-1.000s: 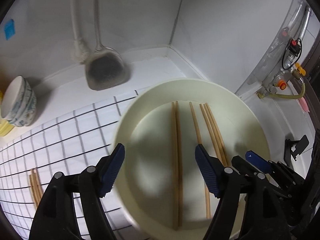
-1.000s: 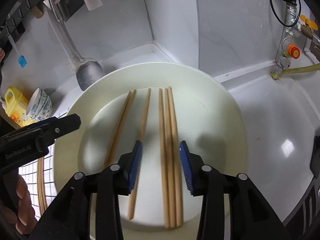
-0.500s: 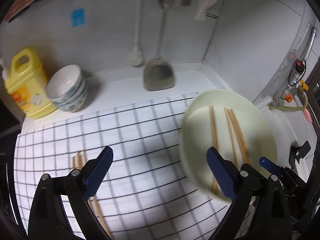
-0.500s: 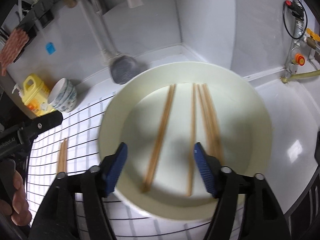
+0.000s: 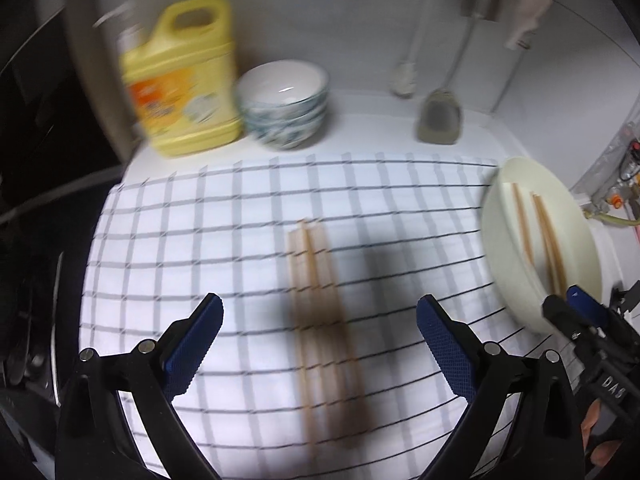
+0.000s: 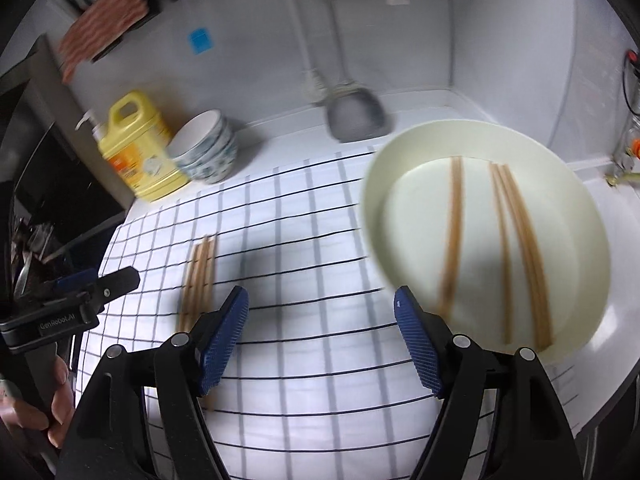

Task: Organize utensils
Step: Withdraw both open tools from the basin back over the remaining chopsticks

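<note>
Left of the plate (image 6: pixel 576 200), a jug (image 5: pixel 180 80) and bowls (image 5: pixel 286 108) are seen behind the checked cloth (image 5: pixel 180 240). Chopsticks (image 5: pixel 320 312) are laid on the cloth, framed by the left gripper (image 5: pixel 320 340), spread empty. More chopsticks (image 6: pixel 516 248) are held in the plate, nearest the right gripper (image 6: pixel 320 340), likewise spread.
</note>
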The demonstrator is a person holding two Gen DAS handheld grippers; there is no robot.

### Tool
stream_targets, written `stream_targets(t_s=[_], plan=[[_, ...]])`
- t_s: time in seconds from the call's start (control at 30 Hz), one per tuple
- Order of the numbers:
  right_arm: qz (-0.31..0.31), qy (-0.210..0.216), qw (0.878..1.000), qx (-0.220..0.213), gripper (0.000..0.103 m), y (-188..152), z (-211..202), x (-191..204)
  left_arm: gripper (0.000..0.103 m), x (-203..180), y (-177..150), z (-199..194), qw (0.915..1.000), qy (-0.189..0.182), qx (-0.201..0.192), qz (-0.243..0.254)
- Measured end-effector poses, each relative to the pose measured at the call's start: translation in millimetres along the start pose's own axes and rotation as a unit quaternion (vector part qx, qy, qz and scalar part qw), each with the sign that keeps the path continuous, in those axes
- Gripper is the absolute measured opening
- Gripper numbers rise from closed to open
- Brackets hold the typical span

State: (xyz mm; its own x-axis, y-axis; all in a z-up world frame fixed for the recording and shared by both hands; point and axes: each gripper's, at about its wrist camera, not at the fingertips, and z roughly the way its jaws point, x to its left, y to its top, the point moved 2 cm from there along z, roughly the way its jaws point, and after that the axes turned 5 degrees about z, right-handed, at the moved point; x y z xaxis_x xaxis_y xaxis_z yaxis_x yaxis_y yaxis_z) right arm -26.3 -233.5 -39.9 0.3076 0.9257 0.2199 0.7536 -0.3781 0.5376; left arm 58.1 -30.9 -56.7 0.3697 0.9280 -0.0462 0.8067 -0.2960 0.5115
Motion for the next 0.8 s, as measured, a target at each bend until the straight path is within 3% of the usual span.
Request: stream_targets(t_s=[0.2,0.4,0.8], plan=[[-0.017,0.002,1.000,0.001,0.072,-25.1,5.0,42.3,0.097,54.0,-27.2,-1.6,0.9993,0.013,0.002,-0.035],[-0.042,-0.013,0.999,0.005,0.072,-49.9,17.9,64.3,0.097,79.0,-48.8,0.8,0.9983,0.030,-0.008,-0.049],[-0.085,0.017,0.995,0.042,0.072,-68.4,58.3,67.3,0.097,87.0,-69.6,15.6,0.9937,0.058,-0.006,-0.096]])
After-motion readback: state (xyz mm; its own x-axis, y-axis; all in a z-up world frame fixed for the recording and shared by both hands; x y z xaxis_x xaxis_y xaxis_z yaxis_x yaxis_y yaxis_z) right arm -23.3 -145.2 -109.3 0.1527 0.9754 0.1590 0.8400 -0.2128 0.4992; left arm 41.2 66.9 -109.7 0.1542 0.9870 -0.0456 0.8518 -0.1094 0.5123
